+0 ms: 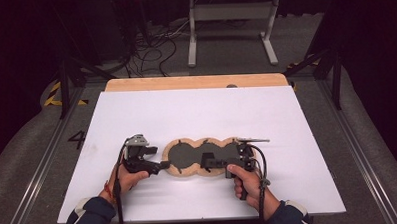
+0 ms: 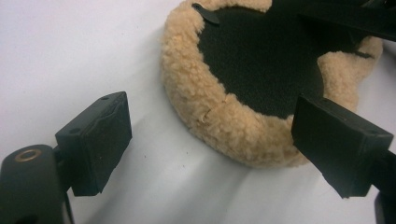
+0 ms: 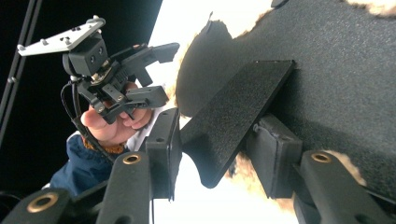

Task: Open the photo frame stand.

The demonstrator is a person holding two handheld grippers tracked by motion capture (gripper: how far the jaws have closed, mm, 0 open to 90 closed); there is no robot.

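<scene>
— Where's the fleece-edged mat (image 1: 200, 157)?

— Near edge of the table (image 1: 136, 114). My right gripper (image 3: 212, 149) is part-closed around its black strap (image 3: 233, 116).

— Left?

— Left gripper (image 2: 210, 149) gapes wide, holding nothing, its jaws straddling the mat's fleecy rim.

The high view looks forward and down from above the person's side, taking in the whole desk (image 1: 196, 112) from well back. Each tongs camera rides low and close, looking along its own jaws. All three share the fleece-edged pad (image 1: 200, 157) (image 2: 224, 107) (image 3: 327, 84); the right camera also catches the left tongs (image 3: 156, 72) (image 1: 161, 165).
</scene>
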